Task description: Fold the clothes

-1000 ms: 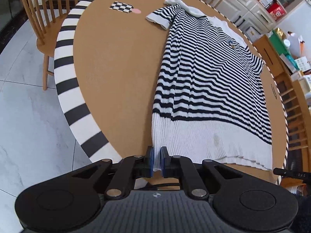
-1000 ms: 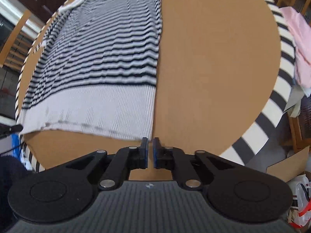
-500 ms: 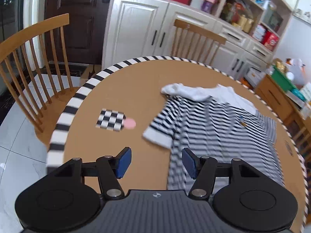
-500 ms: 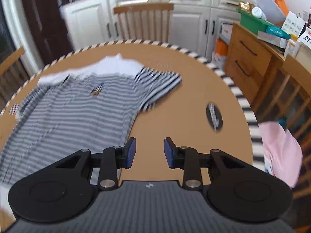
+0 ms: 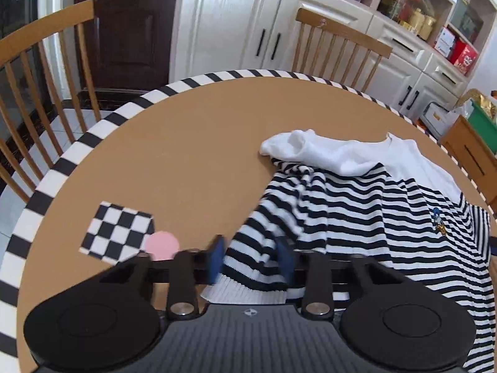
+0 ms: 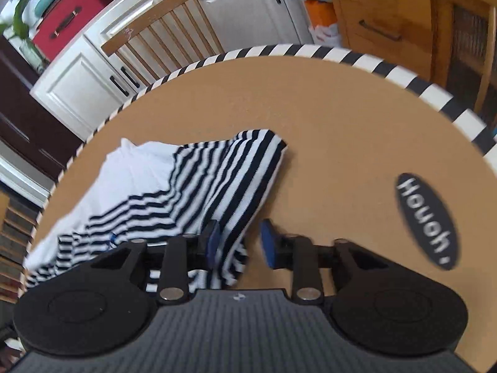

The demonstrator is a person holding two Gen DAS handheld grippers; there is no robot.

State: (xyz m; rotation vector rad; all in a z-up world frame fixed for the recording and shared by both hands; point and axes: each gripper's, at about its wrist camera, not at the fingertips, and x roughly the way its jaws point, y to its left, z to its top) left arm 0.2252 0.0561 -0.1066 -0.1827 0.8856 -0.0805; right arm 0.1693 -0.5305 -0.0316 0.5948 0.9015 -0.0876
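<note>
A black-and-white striped shirt [image 5: 357, 211] with a white collar part lies on the round brown table [image 5: 192, 143]. My left gripper [image 5: 251, 261] is open, its blue pads either side of the shirt's left sleeve cuff. In the right wrist view the shirt [image 6: 186, 192] lies left of centre. My right gripper [image 6: 239, 245] is open, with the striped right sleeve between its pads, close to the left one.
A checkered card with a pink dot [image 5: 119, 233] lies left of the left gripper. A black oval sticker [image 6: 427, 220] lies right of the right gripper. Wooden chairs [image 5: 338, 46] and white cabinets [image 5: 230, 28] stand beyond the striped table rim [image 5: 93, 136].
Both grippers let go of the shirt's hem, opened and moved up the table to the sleeves. Each now straddles a sleeve, lower and closer than half a second ago.
</note>
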